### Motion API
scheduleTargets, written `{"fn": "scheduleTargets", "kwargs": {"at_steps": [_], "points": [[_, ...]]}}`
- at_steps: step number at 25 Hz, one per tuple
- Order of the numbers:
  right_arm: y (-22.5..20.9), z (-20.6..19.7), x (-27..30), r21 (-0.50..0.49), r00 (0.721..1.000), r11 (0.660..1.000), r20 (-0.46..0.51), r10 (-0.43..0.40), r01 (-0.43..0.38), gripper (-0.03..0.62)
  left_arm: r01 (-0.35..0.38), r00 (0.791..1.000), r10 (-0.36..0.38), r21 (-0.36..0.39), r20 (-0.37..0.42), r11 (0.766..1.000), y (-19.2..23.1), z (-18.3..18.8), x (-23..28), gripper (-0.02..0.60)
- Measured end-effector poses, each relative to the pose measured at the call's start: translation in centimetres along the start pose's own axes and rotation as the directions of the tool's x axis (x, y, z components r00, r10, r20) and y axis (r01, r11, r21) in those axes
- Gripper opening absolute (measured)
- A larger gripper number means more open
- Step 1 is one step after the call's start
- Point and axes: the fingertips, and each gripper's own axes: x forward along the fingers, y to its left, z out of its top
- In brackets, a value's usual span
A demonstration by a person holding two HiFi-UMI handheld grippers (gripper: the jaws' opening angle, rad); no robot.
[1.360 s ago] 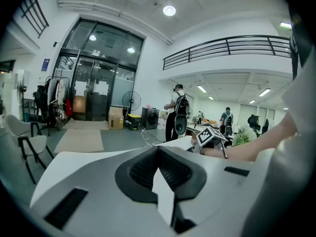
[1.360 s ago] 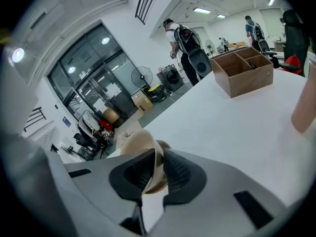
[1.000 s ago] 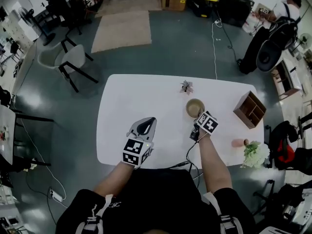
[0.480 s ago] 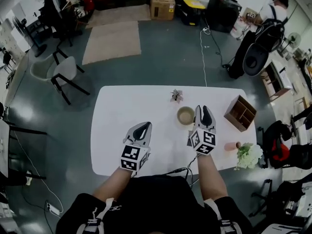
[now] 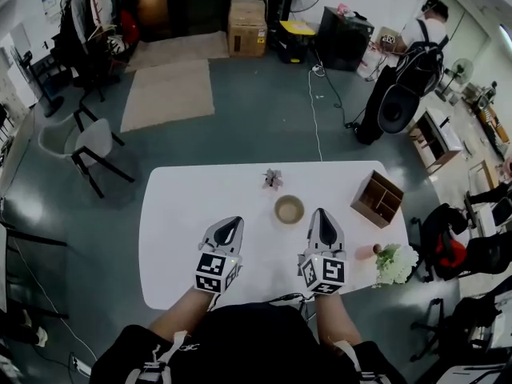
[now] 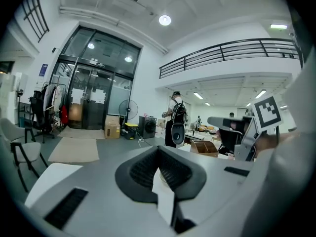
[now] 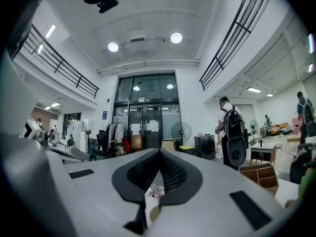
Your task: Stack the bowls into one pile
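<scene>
Right gripper (image 5: 322, 221) has come up and back off the bowl pile (image 5: 289, 209) since the earlier frame and now sits level beside my left one. Its jaws have just been closing and are now pressed together, nothing between them.

Left to right: left gripper (image 5: 227, 227) hovers over the near left part of the white table (image 5: 184, 206), barely shifted, jaws together too, empty. Next, small pinkish ornament (image 5: 273, 180) toward the far edge. The bowl pile is just near-right of it, mid-table, ahead of and between both grippers, apart from each. Only one pile in view and no loose bowl, so I judge stacking done. My right gripper is to the near right of the pile. Then wooden organiser (image 5: 378, 199) further right, and white flowers (image 5: 392, 262) at the near right corner.

Risks:
- If I swing the right gripper forward or left while low, its closed tip could clip the pile's rim and slide or tip it toward the ornament.
- Can't tell if the top bowl is fully nested. If it's cocked, a knock to the table could rock it.
- A wide move right could catch the organiser or flowers.
</scene>
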Motion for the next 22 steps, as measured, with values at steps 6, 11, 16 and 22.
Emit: {"fn": "scheduleTargets", "kwargs": {"at_steps": [6,11,16,22], "points": [[0.5,-1.4,-0.4,0.008,0.999,0.999,-0.021,0.033,-0.033,0.012,0.002,1.0,-0.002,0.006,0.001,1.0,-0.3,0.0,0.5,0.014],[0.9,-1.0,0.2,0.016,0.999,0.999,-0.01,0.039,-0.039,0.012,-0.008,1.0,0.008,0.0,0.001,1.0,0.1,0.0,0.0,0.014],[1.1,-1.0,0.0,-0.002,1.0,1.0,0.0,0.03,-0.03,0.012,-0.013,1.0,0.013,-0.01,0.003,1.0,0.3,-0.2,-0.5,0.014],[1.0,-1.2,0.0,0.009,0.999,0.999,-0.007,0.032,-0.032,0.012,-0.009,1.0,0.01,-0.025,0.004,1.0,0.2,-0.2,-0.7,0.014]]}}
